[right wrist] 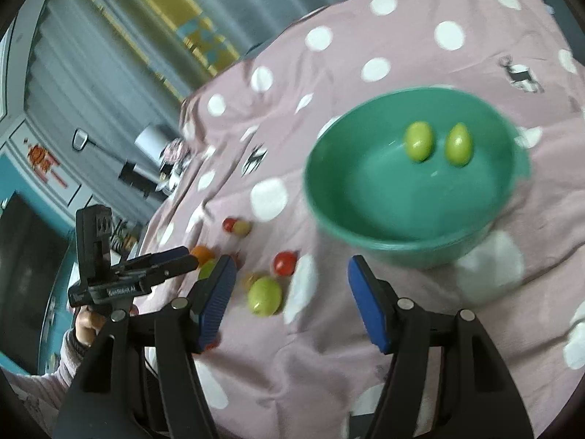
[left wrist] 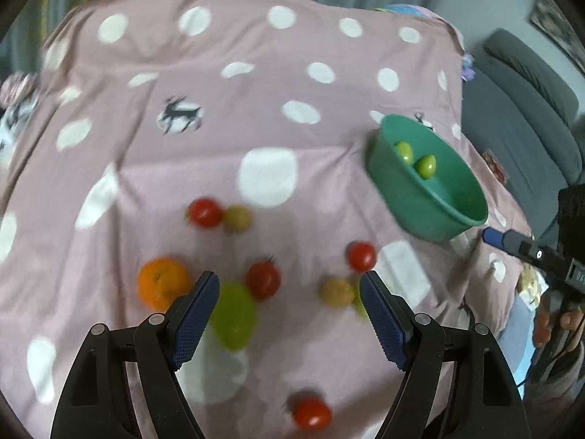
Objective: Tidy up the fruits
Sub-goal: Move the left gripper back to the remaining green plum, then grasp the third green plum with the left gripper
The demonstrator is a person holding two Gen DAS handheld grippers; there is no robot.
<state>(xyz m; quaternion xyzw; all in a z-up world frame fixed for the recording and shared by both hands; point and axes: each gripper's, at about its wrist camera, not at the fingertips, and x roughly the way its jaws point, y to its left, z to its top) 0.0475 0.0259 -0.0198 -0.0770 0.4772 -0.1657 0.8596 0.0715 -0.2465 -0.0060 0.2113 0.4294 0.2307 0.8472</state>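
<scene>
1. Pink cloth [left wrist: 219, 153] with white dots covers the table, and the fruits lie on it.
2. The left claw [left wrist: 289, 292] has its blue pads apart, and nothing is clamped in it.
3. A big green fruit [left wrist: 234, 316] lies on the cloth just inside the left pad, partly behind it.
4. An orange [left wrist: 162, 283] sits just outside that same pad.
5. A red tomato [left wrist: 263, 278] touches the big green fruit, between the 2 pads.
6. A small yellow fruit [left wrist: 337, 292] lies near the right pad.
7. Another tomato [left wrist: 312, 413] lies low, close to the camera.
8. The right claw [right wrist: 290, 281] also has its pads apart and holds nothing.
9. The green bowl [right wrist: 365, 226] rests on the cloth just past the right claw's tips.
10. 2 small green fruits [right wrist: 418, 141] lie side by side in the bowl, not touching.
11. The rest of the fruits are outside the bowl, off to its side.
</scene>
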